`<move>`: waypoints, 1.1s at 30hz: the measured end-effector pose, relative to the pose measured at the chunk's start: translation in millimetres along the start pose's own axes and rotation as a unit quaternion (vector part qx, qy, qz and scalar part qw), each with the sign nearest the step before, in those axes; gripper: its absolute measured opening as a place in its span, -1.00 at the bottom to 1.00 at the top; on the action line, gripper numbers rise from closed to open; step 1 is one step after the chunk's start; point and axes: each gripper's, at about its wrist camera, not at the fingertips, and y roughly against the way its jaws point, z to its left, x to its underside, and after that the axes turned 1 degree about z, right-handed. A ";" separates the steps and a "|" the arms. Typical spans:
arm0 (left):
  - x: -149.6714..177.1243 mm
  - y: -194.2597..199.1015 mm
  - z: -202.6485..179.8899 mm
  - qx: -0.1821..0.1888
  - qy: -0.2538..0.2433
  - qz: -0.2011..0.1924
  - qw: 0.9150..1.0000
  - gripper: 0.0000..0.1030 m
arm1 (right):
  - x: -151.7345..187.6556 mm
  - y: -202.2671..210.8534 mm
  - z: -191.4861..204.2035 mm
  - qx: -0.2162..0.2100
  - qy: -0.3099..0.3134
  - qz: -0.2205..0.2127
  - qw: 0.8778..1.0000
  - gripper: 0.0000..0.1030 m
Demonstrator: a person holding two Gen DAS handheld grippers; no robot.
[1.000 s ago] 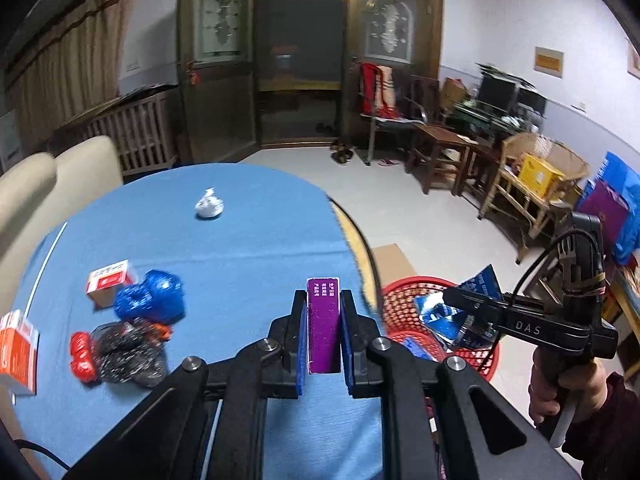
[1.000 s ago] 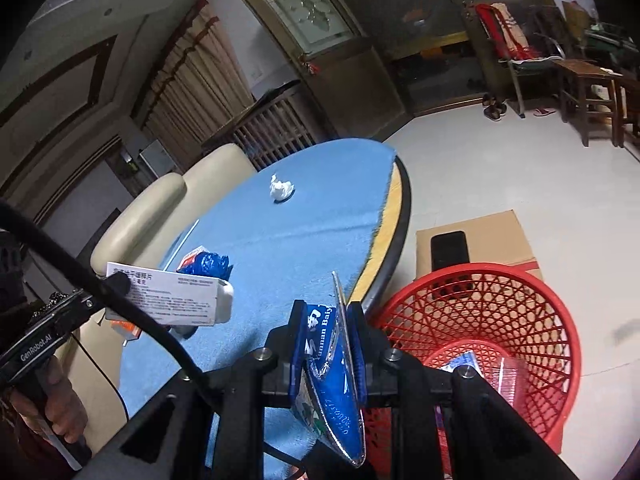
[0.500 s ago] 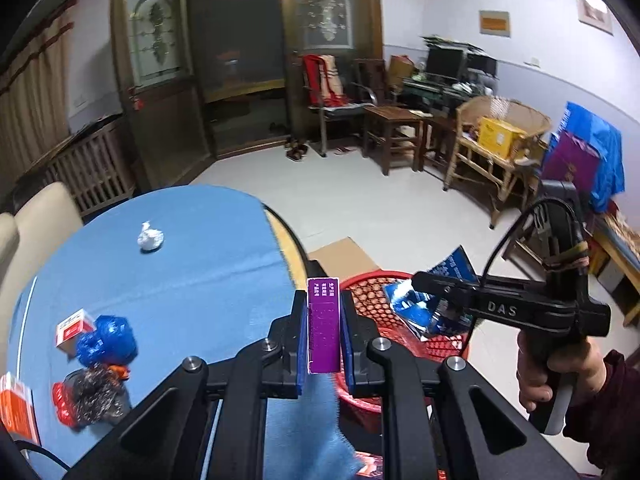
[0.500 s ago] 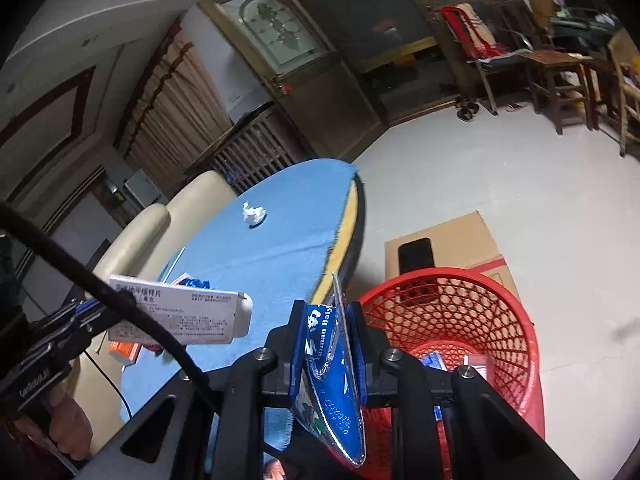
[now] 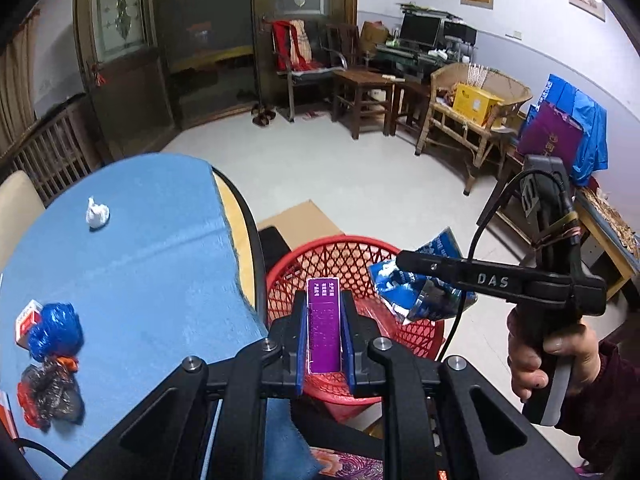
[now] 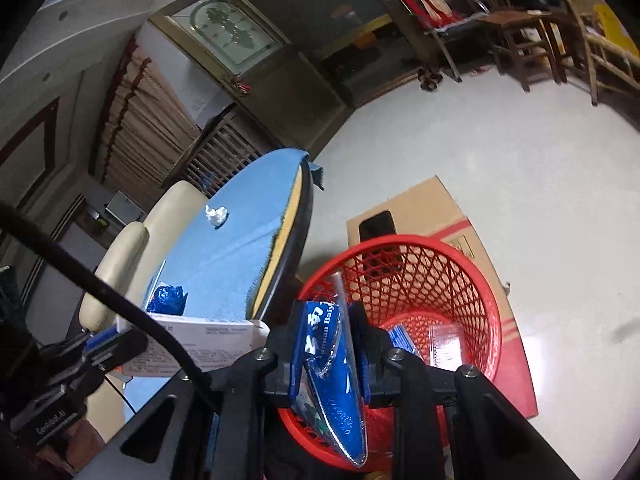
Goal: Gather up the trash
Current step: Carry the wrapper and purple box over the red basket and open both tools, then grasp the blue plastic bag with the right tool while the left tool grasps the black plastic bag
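My left gripper (image 5: 324, 300) is shut on a purple box (image 5: 324, 332), held upright over the near rim of the red mesh basket (image 5: 352, 256) on the floor beside the table. In the right wrist view the same box (image 6: 200, 340) shows its white printed side at the left. My right gripper (image 6: 326, 314) holds a blue foil wrapper (image 6: 336, 392) over the basket (image 6: 440, 264). Its jaws are opening, and the wrapper is still pinched between the pads. The left wrist view shows that wrapper (image 5: 408, 288) hanging above the basket's right rim. Some trash lies in the basket.
The round table with a blue cloth (image 5: 140, 260) carries a crumpled white paper (image 5: 97, 215), a blue bag (image 5: 56, 330), a black and red bag (image 5: 48, 396) and a small red and white box (image 5: 26, 320). A cardboard box (image 6: 432, 208) lies behind the basket.
Both grippers moved off the table edge, rightward and lower, and now hang over the red basket. Each still carries its item.
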 end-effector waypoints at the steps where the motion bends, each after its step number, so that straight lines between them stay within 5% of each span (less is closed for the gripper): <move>1: 0.8 -2.7 0.2 -0.002 0.001 0.003 1.000 -0.69 | 0.4 -0.5 -3.2 -0.003 -0.007 0.003 1.000 -0.53; 5: 1.9 -8.9 2.5 -0.005 0.007 0.016 1.000 -0.65 | 0.4 -4.3 -9.3 -0.006 -0.024 0.018 1.000 -0.52; 10: 3.8 -5.4 11.8 -0.015 0.023 0.007 1.000 0.00 | 0.6 -7.7 -15.5 -0.010 -0.040 0.031 0.999 -0.52; 13: 6.1 0.8 19.7 -0.023 0.029 0.001 0.999 0.02 | -0.1 -8.2 -15.6 -0.010 -0.041 0.032 0.999 -0.39; 17: 16.5 9.1 37.4 -0.045 0.041 -0.001 0.998 0.10 | -2.4 -3.4 -12.4 -0.015 -0.042 0.021 0.999 0.18; 22: 41.1 26.5 79.5 -0.082 0.094 0.000 0.992 0.15 | -7.4 1.1 -0.5 -0.020 -0.025 0.007 0.999 0.18; 28: 93.9 63.6 147.2 -0.144 0.189 -0.001 0.971 0.15 | -10.5 -9.1 27.2 -0.030 0.007 0.017 0.999 0.18; 33: 139.2 105.4 210.1 -0.200 0.281 -0.015 0.938 0.16 | -5.2 -28.5 61.5 -0.040 0.043 0.040 0.997 0.18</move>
